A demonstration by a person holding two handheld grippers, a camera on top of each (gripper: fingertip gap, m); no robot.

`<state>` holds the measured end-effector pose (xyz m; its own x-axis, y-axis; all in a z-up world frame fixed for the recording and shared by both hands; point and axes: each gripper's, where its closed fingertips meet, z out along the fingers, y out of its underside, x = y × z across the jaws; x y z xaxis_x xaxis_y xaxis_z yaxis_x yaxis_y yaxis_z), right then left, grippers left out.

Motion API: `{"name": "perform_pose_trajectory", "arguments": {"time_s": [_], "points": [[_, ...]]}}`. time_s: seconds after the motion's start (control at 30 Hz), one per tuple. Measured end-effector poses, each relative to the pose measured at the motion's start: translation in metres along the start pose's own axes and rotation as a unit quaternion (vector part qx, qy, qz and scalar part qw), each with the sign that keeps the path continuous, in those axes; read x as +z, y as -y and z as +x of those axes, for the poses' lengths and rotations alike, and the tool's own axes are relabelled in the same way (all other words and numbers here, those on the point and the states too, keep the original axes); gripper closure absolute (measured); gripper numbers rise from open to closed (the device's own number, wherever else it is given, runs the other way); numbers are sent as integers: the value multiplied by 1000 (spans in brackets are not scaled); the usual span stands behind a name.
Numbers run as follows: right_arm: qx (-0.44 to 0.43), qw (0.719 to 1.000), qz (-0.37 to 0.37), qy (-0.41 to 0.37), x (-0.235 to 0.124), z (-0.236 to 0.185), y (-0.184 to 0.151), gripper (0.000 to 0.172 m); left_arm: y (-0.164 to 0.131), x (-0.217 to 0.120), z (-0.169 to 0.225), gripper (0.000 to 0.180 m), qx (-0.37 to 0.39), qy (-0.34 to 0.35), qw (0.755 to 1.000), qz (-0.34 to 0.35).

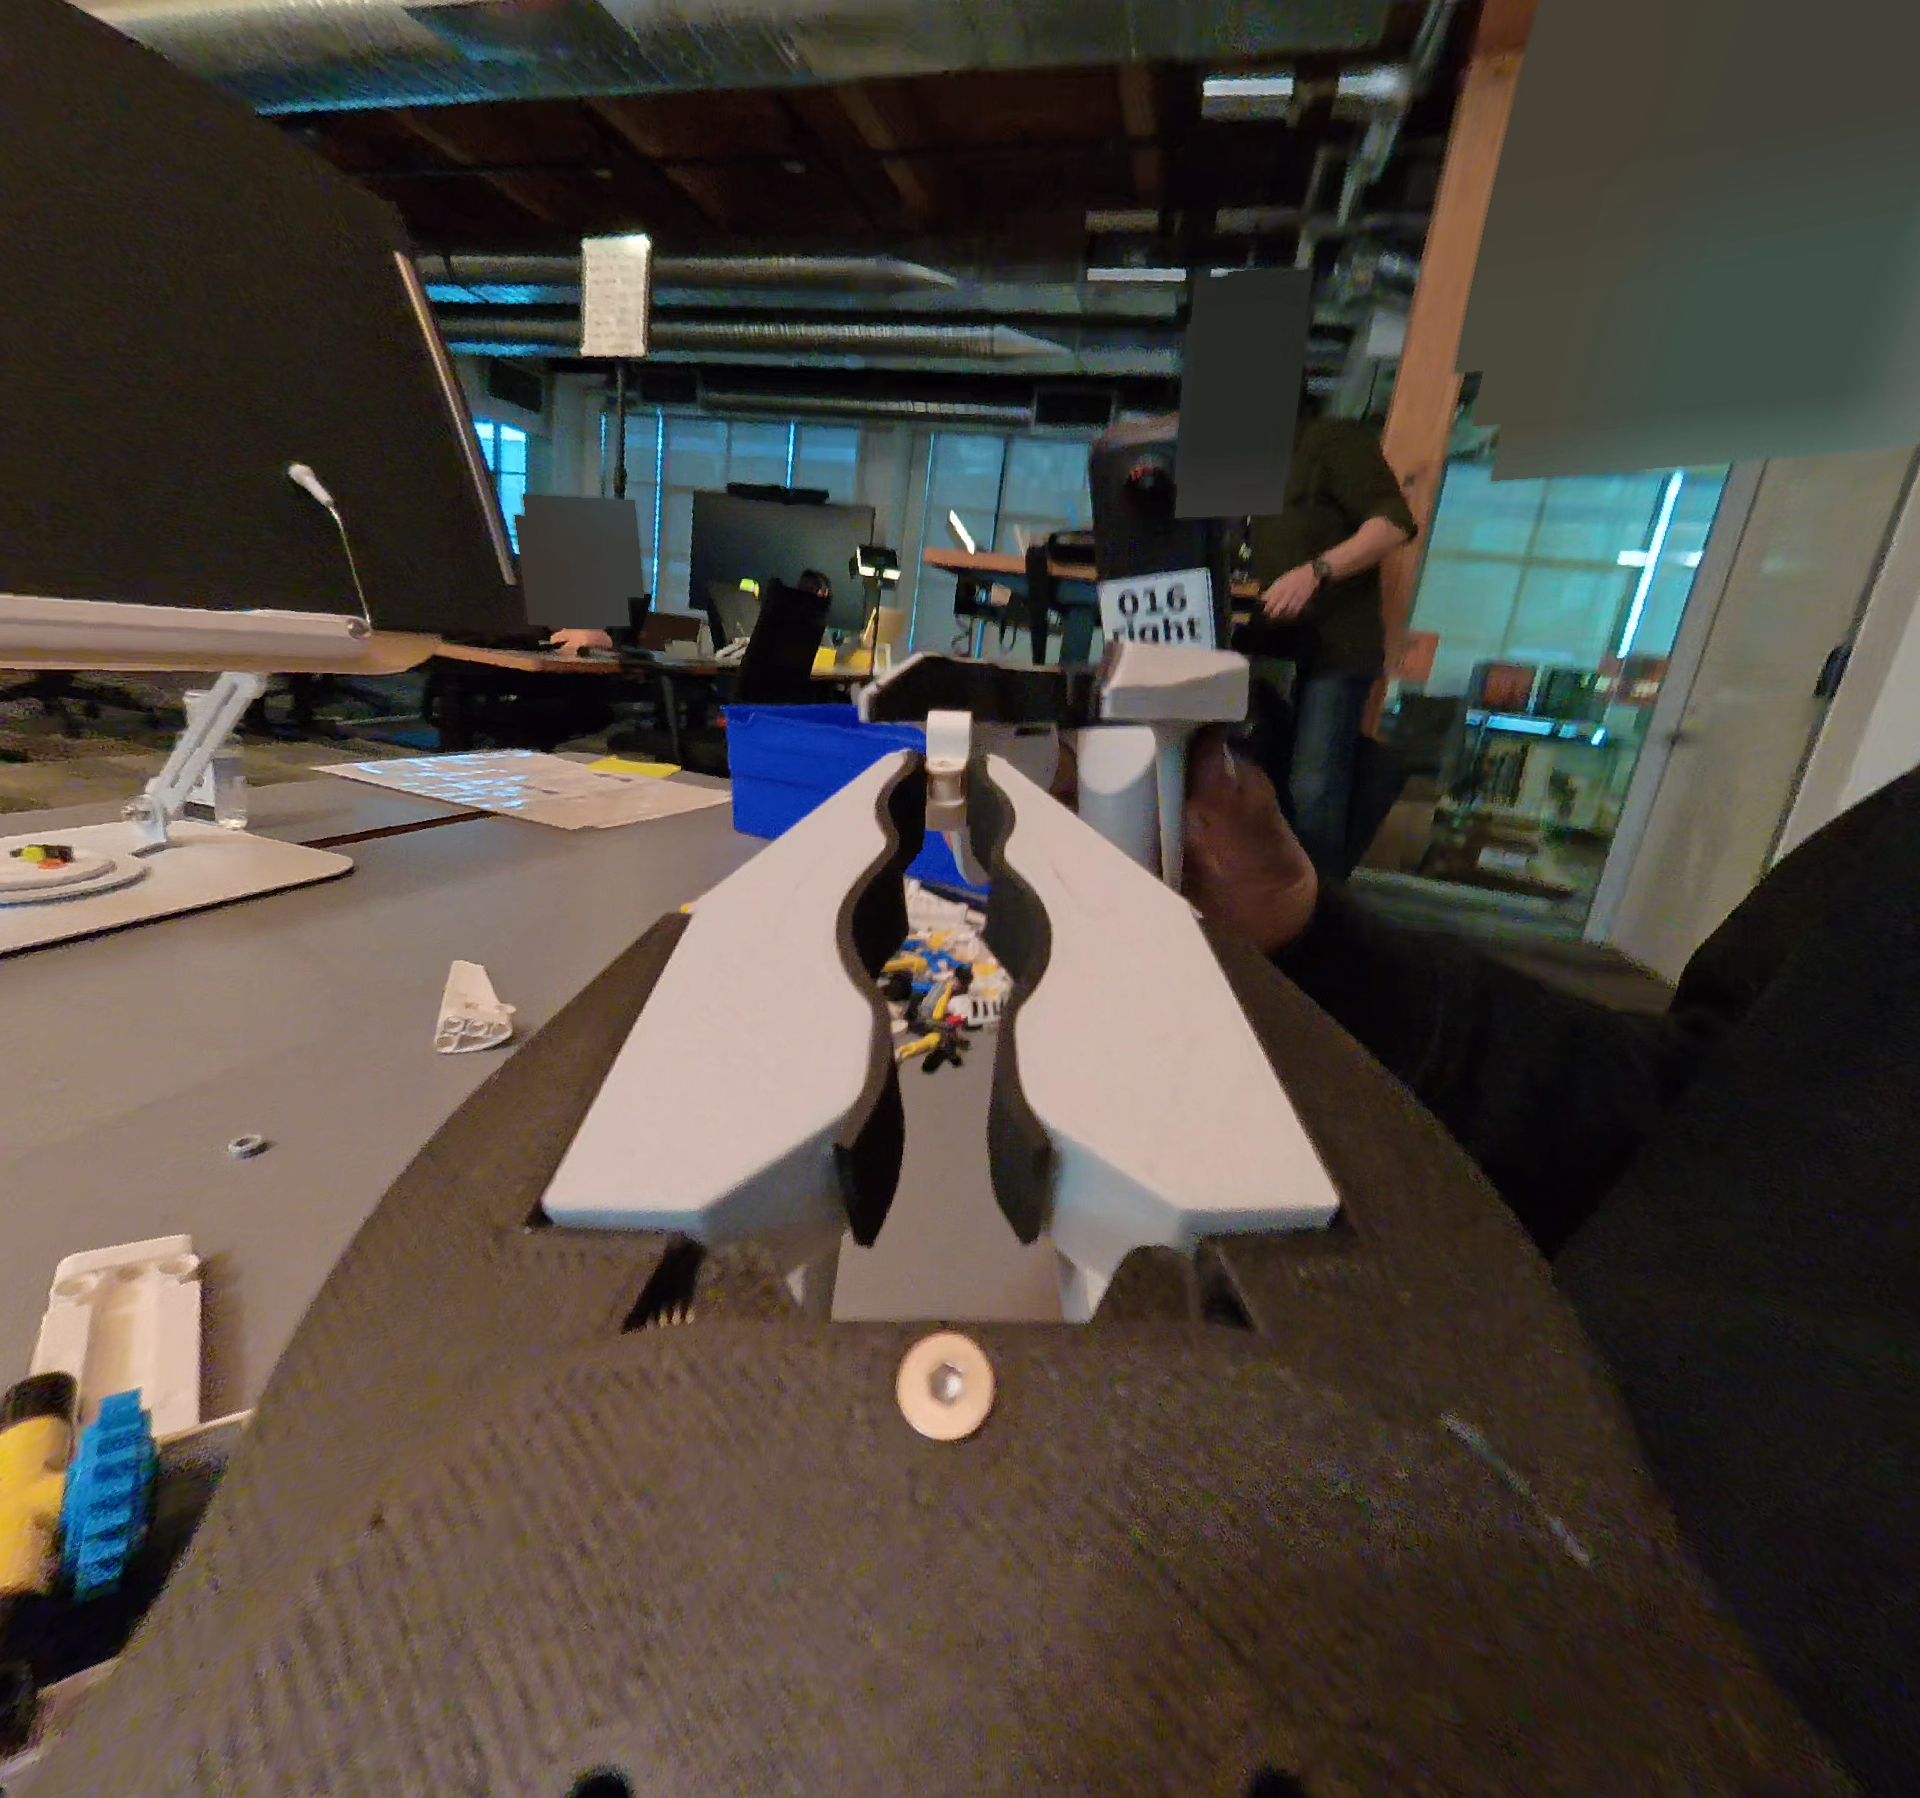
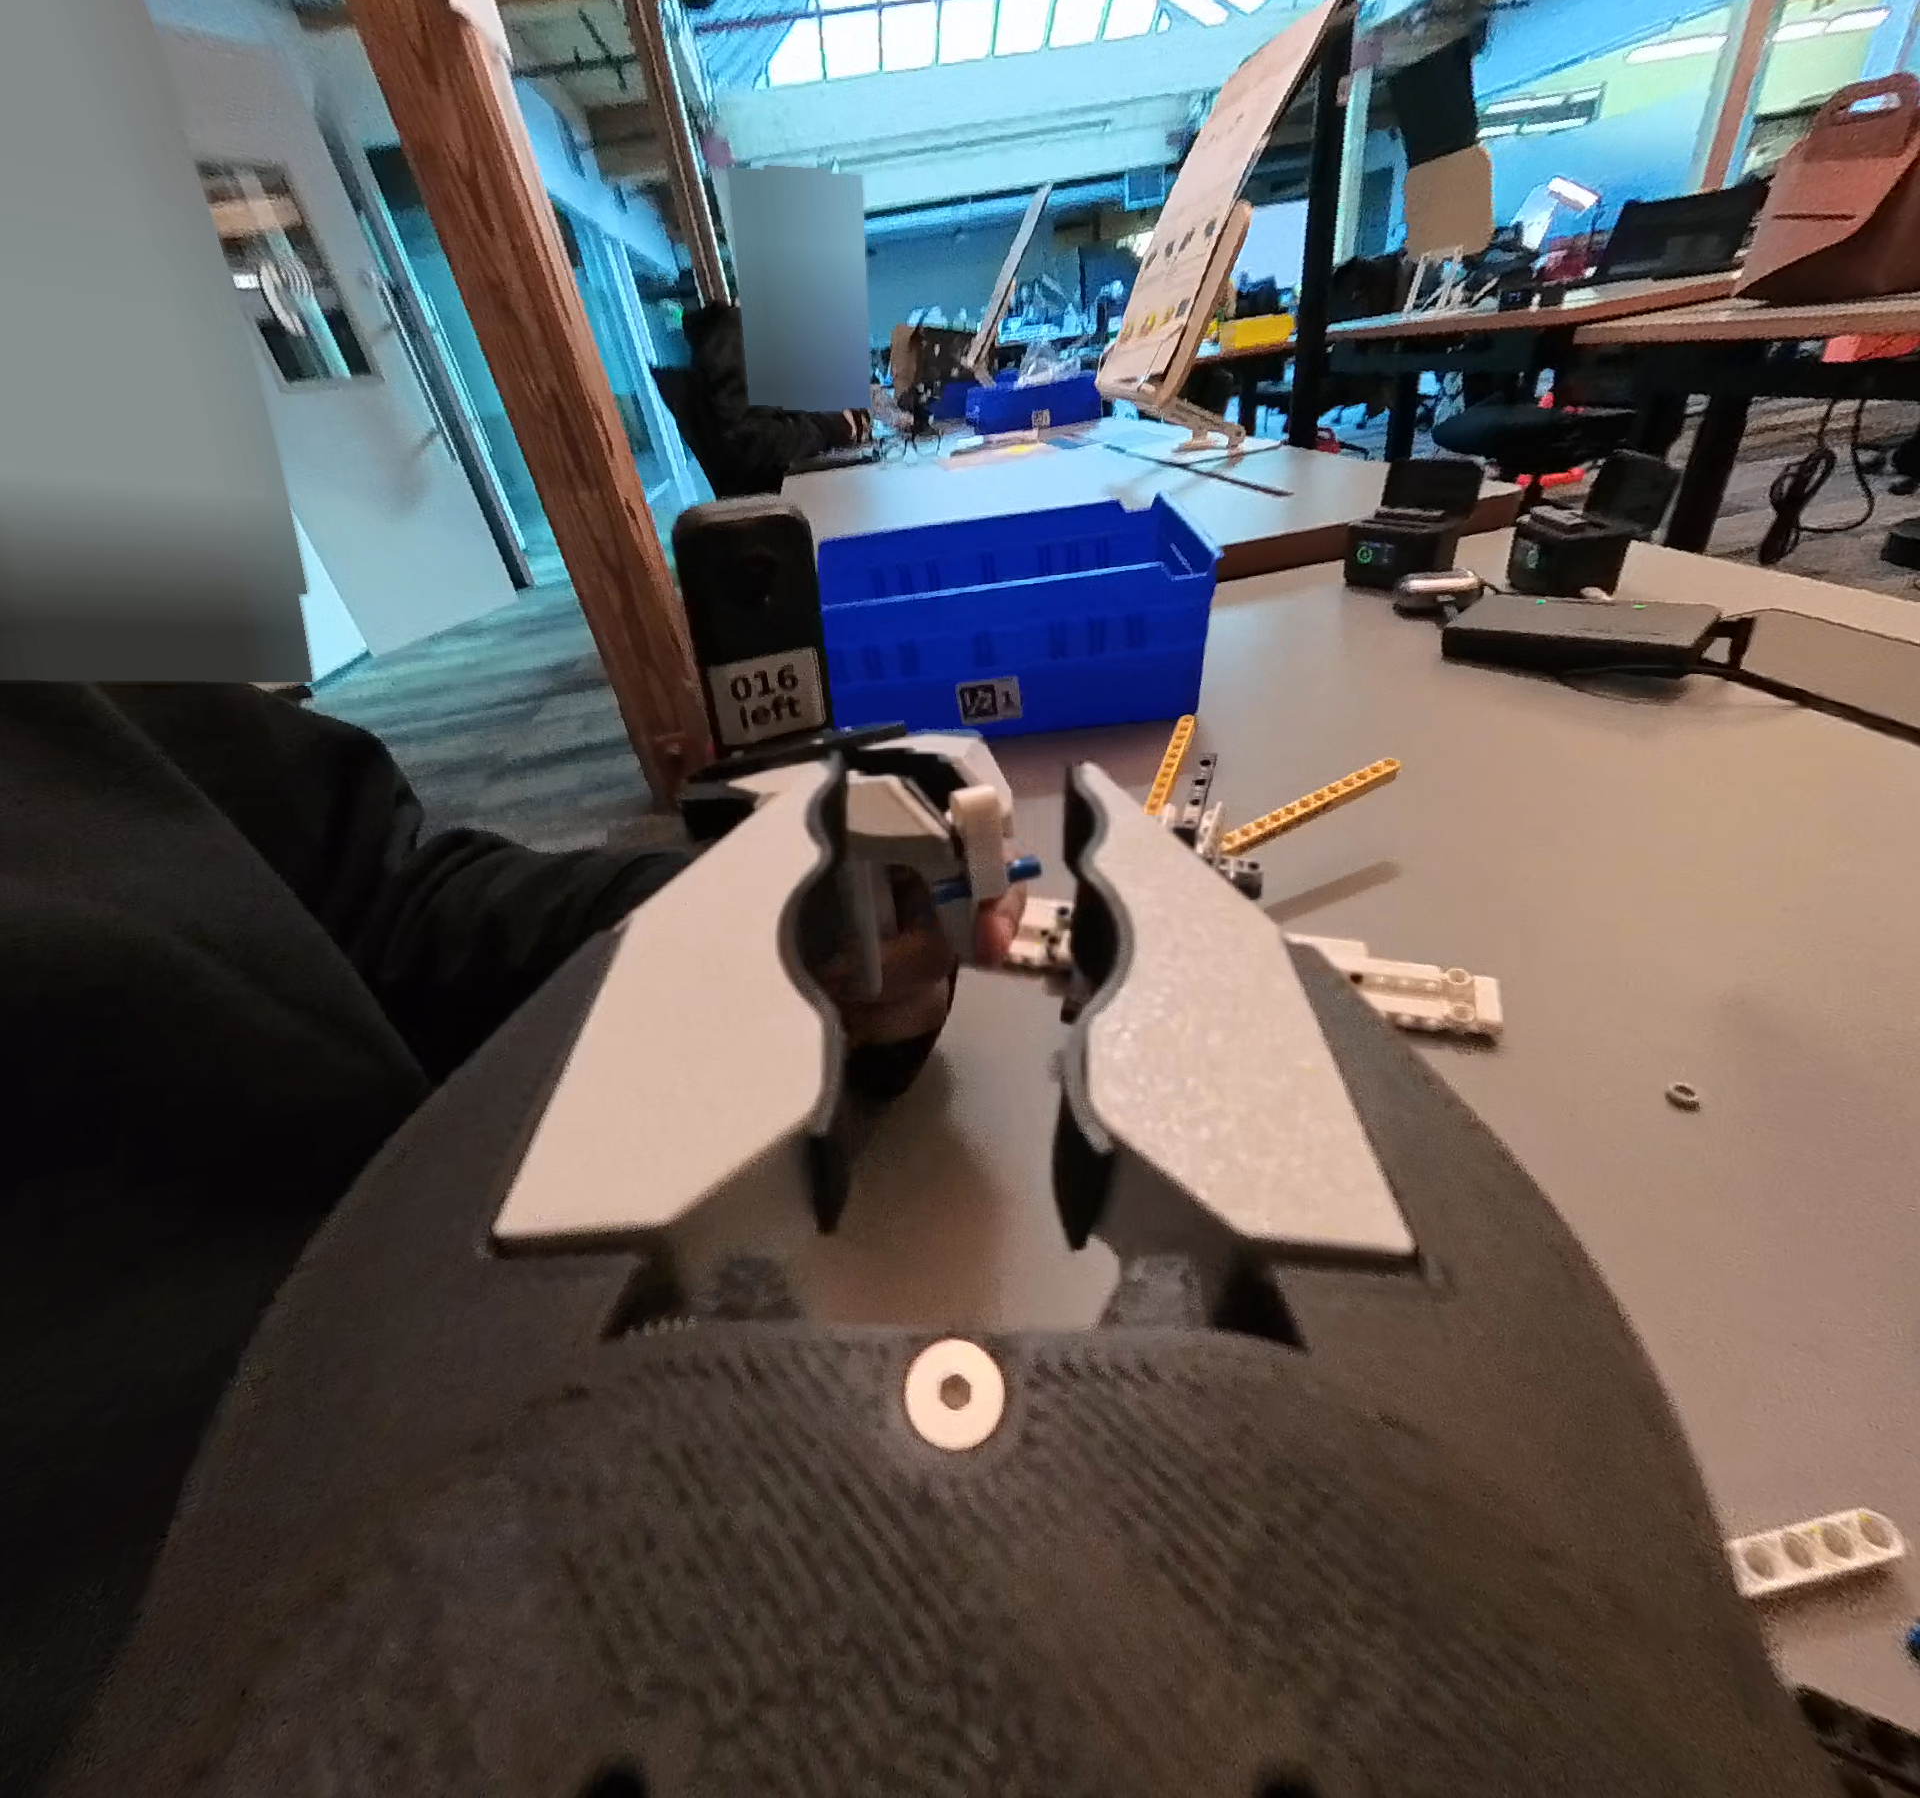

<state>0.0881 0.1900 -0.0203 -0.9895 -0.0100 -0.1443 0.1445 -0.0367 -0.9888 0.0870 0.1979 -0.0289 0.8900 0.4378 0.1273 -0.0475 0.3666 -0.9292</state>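
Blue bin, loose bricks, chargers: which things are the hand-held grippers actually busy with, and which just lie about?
In use:
- left hand-held gripper, shut on a small white piece with a blue pin
- right hand-held gripper, open, facing that piece

Lying about:
- blue bin
- yellow beams
- white bricks
- chargers
- small ring

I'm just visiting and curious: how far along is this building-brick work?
Done: little I can confirm. In hand: the left hand-held gripper pinches a small white plastic brick piece with a blue pin; the right hand-held gripper is open, holding nothing. Left: yellow holed beams and white bricks lie loose on the grey table.
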Motion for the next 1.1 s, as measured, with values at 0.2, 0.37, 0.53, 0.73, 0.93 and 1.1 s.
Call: {"name": "perform_pose_trajectory", "arguments": {"time_s": [0.2,0.37,0.53,0.73,0.93,1.1], "points": [[-116,991,-25,-54,-1,4,-7,137,7,-3,-4,175,-41,-5,999,23],[-173,980,-47,-81,7,0,-12,139,15,-5,7,175,-45,-40,997,48],[-67,998,-12,11,3,-14,-6,147,16,-4,19,175,-56,-77,994,51],[-92,996,-22,0,3,-15,-6,150,15,-4,18,173,-50,-75,995,51],[-218,965,-123,-71,-6,-4,-21,150,-9,3,21,152,25,-52,998,-32],[-342,889,-274,-131,-26,13,-47,149,-25,8,12,152,108,0,986,-128]]}}
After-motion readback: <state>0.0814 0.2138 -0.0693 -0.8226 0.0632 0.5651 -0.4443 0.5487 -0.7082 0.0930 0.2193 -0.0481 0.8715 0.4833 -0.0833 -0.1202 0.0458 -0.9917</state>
